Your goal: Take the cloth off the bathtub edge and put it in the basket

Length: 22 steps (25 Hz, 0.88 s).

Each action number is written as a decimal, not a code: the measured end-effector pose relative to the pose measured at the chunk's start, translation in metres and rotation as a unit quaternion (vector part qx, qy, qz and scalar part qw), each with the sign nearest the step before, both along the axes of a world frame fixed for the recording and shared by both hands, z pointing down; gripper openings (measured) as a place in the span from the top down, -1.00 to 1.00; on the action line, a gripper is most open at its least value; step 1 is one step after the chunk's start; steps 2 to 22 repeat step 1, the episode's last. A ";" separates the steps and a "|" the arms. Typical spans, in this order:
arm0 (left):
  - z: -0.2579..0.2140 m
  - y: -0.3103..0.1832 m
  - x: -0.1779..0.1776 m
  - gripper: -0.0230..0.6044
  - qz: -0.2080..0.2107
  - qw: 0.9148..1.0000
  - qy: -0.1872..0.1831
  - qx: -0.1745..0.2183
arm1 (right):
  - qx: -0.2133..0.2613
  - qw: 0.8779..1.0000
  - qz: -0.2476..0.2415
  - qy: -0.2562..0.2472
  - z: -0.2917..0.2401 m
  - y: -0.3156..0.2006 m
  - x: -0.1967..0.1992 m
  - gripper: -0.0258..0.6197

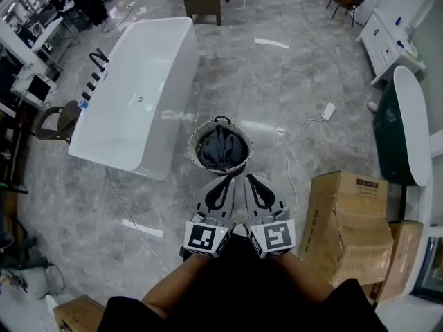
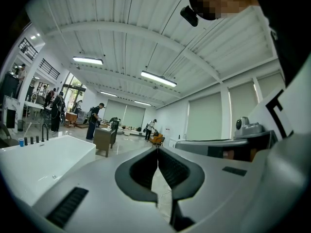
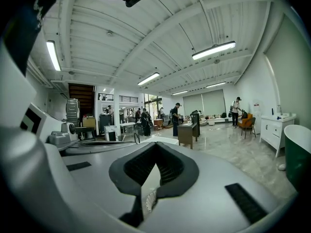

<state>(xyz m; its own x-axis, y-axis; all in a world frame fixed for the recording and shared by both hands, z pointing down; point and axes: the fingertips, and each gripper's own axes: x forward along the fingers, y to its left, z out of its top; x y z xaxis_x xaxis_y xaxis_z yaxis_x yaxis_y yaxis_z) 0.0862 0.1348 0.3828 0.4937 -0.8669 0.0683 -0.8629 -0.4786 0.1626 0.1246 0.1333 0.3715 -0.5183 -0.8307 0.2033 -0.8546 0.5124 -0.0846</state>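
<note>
A white bathtub (image 1: 135, 95) stands on the grey tiled floor at the left, and I see no cloth on its rim. Just right of its near end sits a round woven basket (image 1: 194, 135) with a dark cloth (image 1: 220, 149) bunched inside. My left gripper (image 1: 230, 179) and right gripper (image 1: 248, 178) hang side by side just on the near side of the basket, tips pointing at it. Both are shut with nothing between the jaws. In the left gripper view the shut left gripper (image 2: 157, 148) has the bathtub (image 2: 39, 164) to its left. A bit of basket rim (image 3: 149, 201) shows under the shut right gripper (image 3: 156, 144).
Stacked cardboard boxes (image 1: 353, 220) stand close on my right. A power strip (image 1: 327, 111) with its white cable lies beyond the basket. A dark green tub (image 1: 394, 130) stands at the right edge. A chair (image 1: 59, 120) and black faucet (image 1: 97, 64) flank the bathtub. A cable (image 1: 131, 220) crosses the floor.
</note>
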 end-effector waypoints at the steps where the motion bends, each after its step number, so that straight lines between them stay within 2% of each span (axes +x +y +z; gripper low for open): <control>1: -0.002 0.003 0.003 0.88 -0.002 1.000 0.002 0.000 | 0.000 1.000 0.000 -0.004 -0.002 0.004 0.003 0.83; 22: -0.002 0.003 0.003 0.88 -0.002 1.000 0.002 0.000 | 0.000 1.000 0.000 -0.004 -0.002 0.004 0.003 0.83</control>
